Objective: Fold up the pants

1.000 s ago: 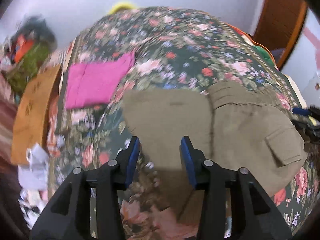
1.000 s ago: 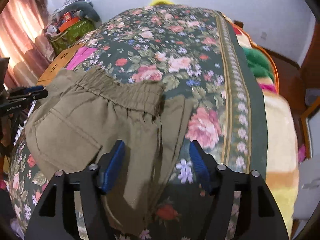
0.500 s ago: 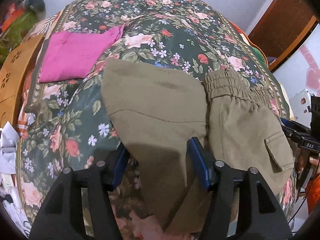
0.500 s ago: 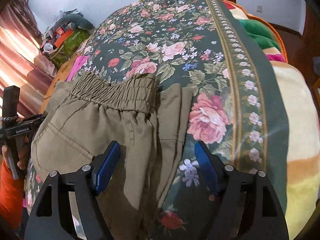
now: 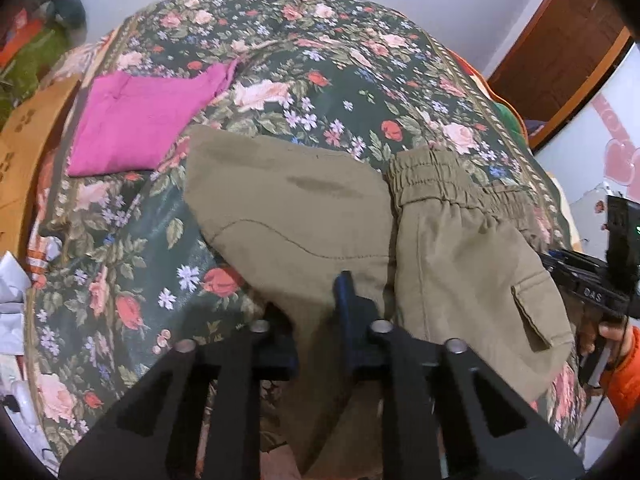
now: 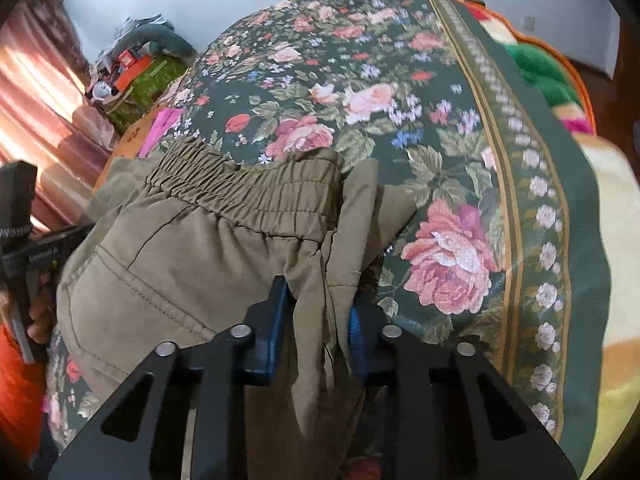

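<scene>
Olive-green cotton pants (image 5: 304, 216) with an elasticated waistband lay partly folded on a dark floral bedspread (image 5: 328, 80), directly ahead of both sets of fingers. The left gripper (image 5: 316, 312) was closing, narrow, on the folded leg fabric between its pads. The right gripper (image 6: 316, 316) was closing on the bunched side edge below the waistband. Judged risk: either pinch could catch only the top layer, so lifting would let lower layers sag and undo the fold. A folded magenta cloth (image 5: 140, 120) lay well beyond the left fingers, clear of the work.
</scene>
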`<control>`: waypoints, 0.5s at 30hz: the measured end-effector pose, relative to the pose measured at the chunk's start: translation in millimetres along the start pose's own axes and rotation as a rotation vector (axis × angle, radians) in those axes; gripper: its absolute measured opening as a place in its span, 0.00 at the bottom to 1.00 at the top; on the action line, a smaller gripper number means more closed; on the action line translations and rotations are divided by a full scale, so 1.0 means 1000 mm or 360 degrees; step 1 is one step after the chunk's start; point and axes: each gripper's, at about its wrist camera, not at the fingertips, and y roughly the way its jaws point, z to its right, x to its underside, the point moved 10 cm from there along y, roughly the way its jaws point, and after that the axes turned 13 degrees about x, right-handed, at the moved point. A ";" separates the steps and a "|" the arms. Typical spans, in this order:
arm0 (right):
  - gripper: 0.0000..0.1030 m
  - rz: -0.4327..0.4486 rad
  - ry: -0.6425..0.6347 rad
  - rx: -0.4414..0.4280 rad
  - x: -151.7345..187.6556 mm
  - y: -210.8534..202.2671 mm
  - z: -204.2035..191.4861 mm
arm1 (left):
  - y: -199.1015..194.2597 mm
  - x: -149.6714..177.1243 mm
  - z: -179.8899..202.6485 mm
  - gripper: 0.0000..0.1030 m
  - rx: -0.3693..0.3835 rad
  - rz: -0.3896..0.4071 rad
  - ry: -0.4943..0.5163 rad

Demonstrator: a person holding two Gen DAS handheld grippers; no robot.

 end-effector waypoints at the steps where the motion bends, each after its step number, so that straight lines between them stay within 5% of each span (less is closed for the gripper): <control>1: 0.19 0.0018 -0.0012 0.0009 -0.001 -0.003 -0.001 | -0.003 -0.002 0.000 0.10 -0.0016 0.0023 0.0003; 15: 0.16 0.0323 -0.0233 -0.0003 -0.069 -0.058 -0.046 | -0.062 -0.042 -0.007 0.03 -0.0237 0.0294 0.0130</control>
